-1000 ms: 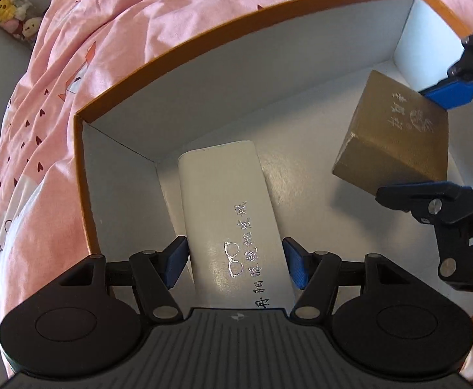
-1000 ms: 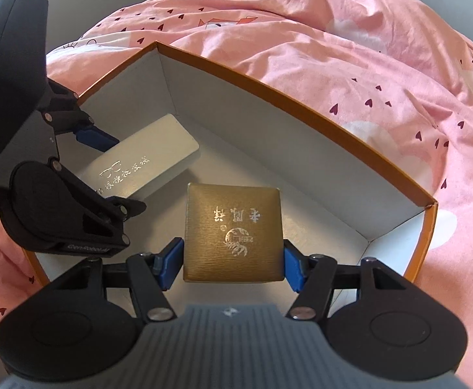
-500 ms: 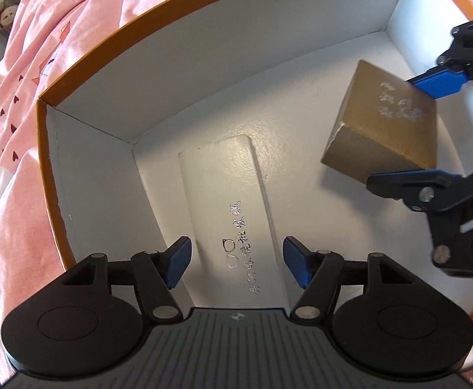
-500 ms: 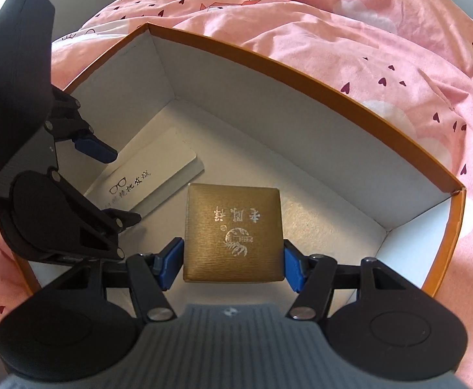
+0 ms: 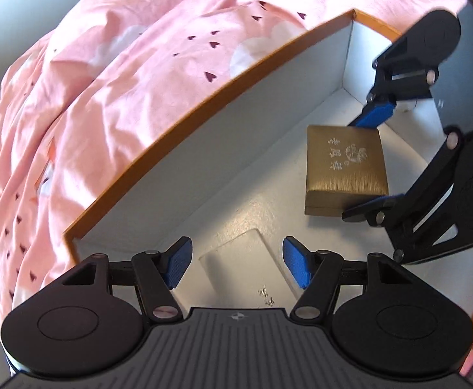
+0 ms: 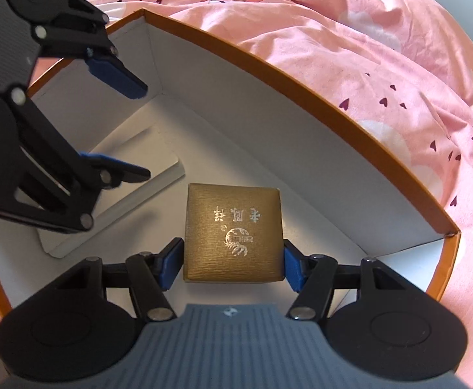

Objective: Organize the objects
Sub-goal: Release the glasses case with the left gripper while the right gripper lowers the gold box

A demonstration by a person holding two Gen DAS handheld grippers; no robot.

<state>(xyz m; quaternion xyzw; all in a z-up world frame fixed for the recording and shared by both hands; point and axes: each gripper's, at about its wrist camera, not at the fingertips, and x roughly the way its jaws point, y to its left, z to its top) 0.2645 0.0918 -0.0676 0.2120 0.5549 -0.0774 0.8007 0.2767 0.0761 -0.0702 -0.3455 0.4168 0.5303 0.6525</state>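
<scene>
Gold box (image 6: 233, 233) clamped in right tool (image 6: 233, 264), inside orange-rimmed box (image 6: 317, 103).

The gold box (image 6: 233, 233) carries silver Chinese characters, seemingly 老凤祥, above a round emblem. The white case (image 5: 246, 275) shows silver characters, too blurred to read.
</scene>
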